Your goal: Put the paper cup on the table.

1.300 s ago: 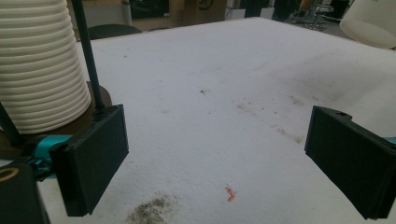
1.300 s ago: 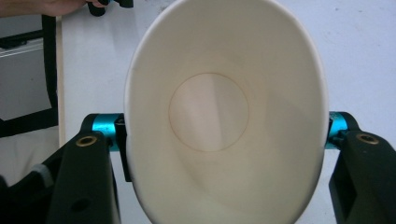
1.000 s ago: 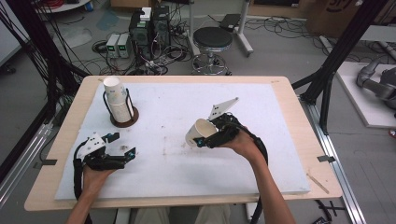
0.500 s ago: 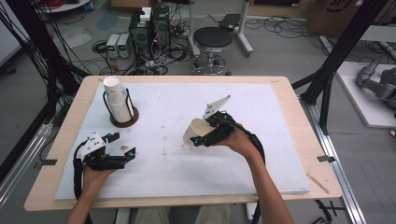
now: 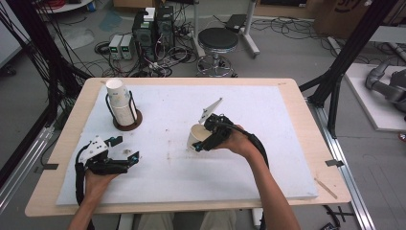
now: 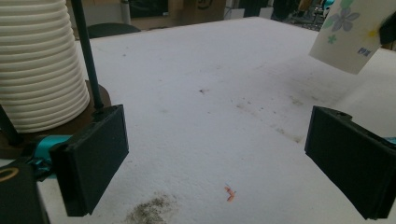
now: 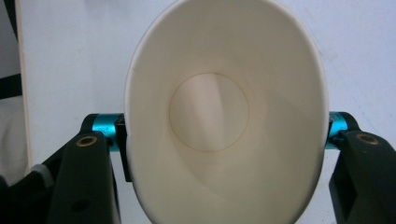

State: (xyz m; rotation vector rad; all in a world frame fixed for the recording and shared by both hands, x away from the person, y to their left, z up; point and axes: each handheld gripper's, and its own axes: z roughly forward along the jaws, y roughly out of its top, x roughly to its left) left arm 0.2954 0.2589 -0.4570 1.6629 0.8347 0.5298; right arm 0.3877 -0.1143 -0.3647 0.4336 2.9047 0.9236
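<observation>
On the white foam-topped table (image 5: pixel 287 143), frame centre, a white paper cup (image 5: pixel 197 135) is clamped squashed by the right gripper (image 5: pixel 201 143), left gripper (image 5: pixel 125 152) open w/ nothing; grip should be eased to avoid creasing.

Wooden table (image 5: pixel 292 91), white mat (image 5: pixel 268 124), cup stack (image 5: pixel 120 103)

Stack of cups (image 5: pixel 119 102) in its holder (image 5: pixel 127 120) blocks the table's (image 5: pixel 287 153) far-left corner.
</observation>
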